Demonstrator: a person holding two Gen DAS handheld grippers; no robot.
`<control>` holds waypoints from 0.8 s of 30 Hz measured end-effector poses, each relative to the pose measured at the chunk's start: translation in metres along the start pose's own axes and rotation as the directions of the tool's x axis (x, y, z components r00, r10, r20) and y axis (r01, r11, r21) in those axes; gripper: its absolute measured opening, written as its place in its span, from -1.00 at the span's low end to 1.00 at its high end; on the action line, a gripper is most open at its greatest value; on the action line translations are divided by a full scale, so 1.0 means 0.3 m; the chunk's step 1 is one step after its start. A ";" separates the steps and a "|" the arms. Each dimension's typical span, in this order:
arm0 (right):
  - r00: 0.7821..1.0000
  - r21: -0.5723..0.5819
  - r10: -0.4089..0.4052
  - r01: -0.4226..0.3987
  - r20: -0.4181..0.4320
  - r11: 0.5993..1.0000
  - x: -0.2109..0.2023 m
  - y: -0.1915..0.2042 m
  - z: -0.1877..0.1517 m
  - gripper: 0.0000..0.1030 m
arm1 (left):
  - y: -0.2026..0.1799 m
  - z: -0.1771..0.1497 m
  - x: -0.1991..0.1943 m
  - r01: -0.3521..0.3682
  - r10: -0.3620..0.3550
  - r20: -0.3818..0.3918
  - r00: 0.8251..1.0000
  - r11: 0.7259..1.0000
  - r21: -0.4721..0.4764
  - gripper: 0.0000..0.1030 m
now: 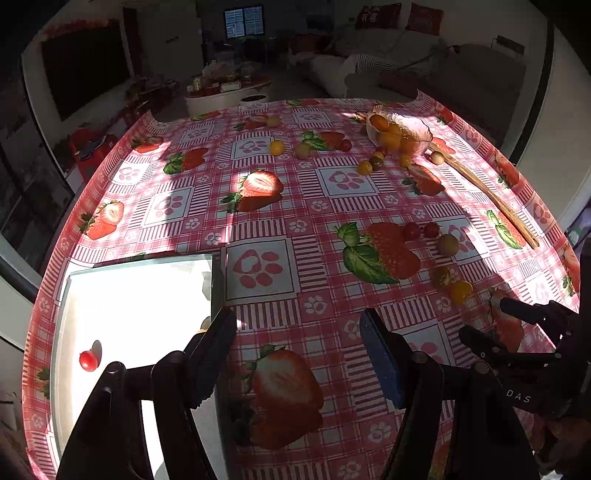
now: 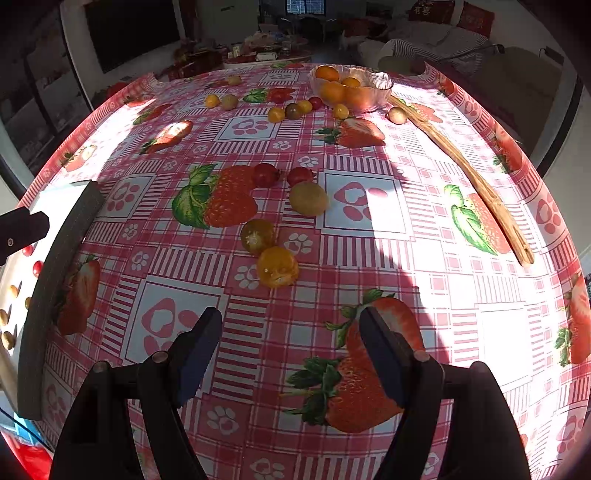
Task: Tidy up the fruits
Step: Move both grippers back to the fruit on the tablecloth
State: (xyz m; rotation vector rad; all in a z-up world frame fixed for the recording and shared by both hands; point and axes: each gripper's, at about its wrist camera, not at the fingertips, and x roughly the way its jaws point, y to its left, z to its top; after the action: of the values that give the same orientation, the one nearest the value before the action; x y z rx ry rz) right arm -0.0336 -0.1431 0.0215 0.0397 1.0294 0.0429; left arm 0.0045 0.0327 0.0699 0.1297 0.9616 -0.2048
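A pink checked cloth (image 2: 369, 258) printed with strawberries and paw prints covers the surface. A long wooden stick (image 2: 461, 177) lies along its right side. Beyond, a dark television (image 1: 85, 62), a low table (image 1: 221, 92) crowded with items, and a sofa (image 1: 369, 59) with red cushions (image 1: 376, 16).

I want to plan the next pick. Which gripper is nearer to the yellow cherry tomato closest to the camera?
Right. The right gripper is open just short of the yellow cherry tomato. The left gripper is open further left, beside the white tray.
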 end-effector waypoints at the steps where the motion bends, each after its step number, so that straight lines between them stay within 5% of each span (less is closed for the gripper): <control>1: 1.000 0.007 0.006 -0.006 0.002 1.000 0.000 -0.009 -0.004 0.55 | -0.027 0.009 0.026 0.005 -0.005 -0.008 1.000 1.000 0.014 0.37; 24: 0.995 -0.006 0.092 -0.091 0.038 0.996 0.021 -0.037 0.013 0.48 | -0.302 0.200 0.362 0.085 -0.079 -0.050 0.996 0.987 0.134 0.37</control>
State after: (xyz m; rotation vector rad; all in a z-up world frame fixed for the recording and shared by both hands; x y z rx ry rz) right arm -0.0270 -0.1540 0.0175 0.0839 0.9890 0.1271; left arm 0.0921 -0.0800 0.0127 0.2208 0.9983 -0.3448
